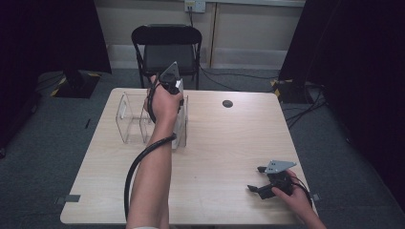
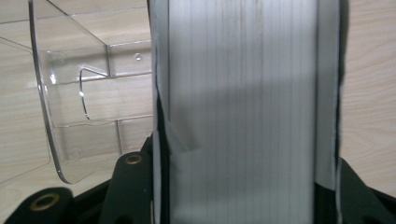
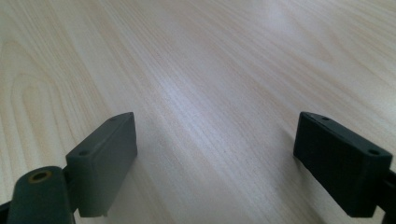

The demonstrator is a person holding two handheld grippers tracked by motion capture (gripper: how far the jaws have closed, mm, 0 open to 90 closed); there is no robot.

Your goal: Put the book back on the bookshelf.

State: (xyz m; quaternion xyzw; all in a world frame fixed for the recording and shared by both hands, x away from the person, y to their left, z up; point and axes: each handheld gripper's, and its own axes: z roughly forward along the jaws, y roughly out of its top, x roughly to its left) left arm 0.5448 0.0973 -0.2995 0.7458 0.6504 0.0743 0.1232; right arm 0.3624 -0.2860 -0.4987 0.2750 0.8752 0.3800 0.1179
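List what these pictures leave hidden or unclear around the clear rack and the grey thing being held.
- Grey folder, left gripper view: too close, cut off top and bottom, so its kind is a guess.
- Left gripper, high view: the hand hides its jaws.
- Clear rack, high view: the forearm covers its right part.
- Right gripper: open over bare table.
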